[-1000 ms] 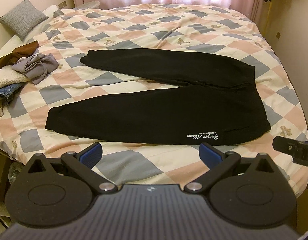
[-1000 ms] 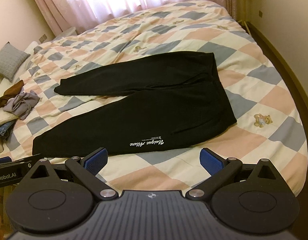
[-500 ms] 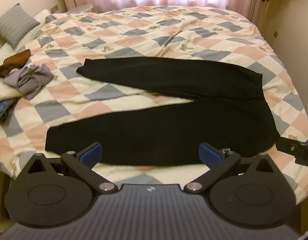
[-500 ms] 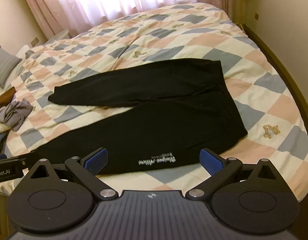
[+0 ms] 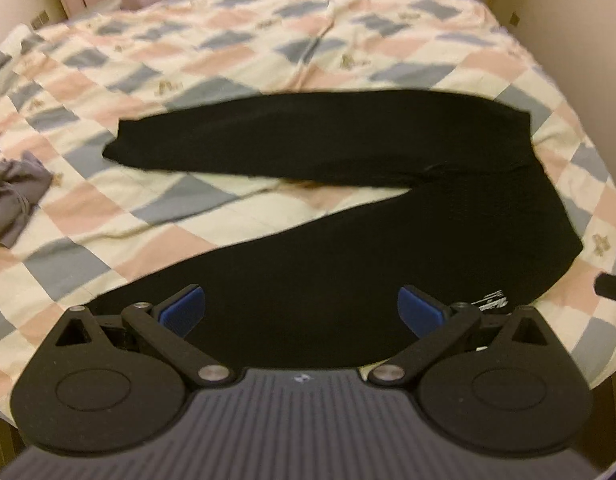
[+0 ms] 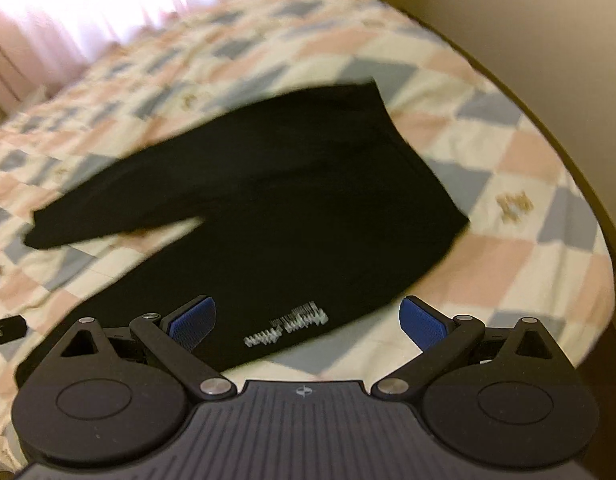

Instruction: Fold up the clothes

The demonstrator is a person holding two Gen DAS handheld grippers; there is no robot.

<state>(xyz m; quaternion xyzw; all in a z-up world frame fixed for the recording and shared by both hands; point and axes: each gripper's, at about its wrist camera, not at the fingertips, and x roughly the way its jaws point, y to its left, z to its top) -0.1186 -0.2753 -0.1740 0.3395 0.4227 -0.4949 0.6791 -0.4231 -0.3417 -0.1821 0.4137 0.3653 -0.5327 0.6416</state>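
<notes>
Black sweatpants (image 5: 407, 216) lie flat on a bed under a checked quilt (image 5: 268, 52) of pink, grey-blue and cream squares printed with small bears. Their two legs spread apart toward the left, with a wedge of quilt showing between them, and the waist end lies to the right. White lettering (image 6: 286, 326) sits near the hem-side edge of the nearer leg, too blurred to read. The left gripper (image 5: 302, 312) hangs over that nearer leg, its blue-padded fingers (image 5: 182, 312) spread wide with nothing between them. The right gripper (image 6: 306, 320) hovers over the lettered edge, likewise spread wide and empty. A crumpled grey garment (image 5: 12, 200) lies on the quilt at the far left, well apart from the sweatpants. Pink curtains (image 6: 48, 20) hang behind the bed.
</notes>
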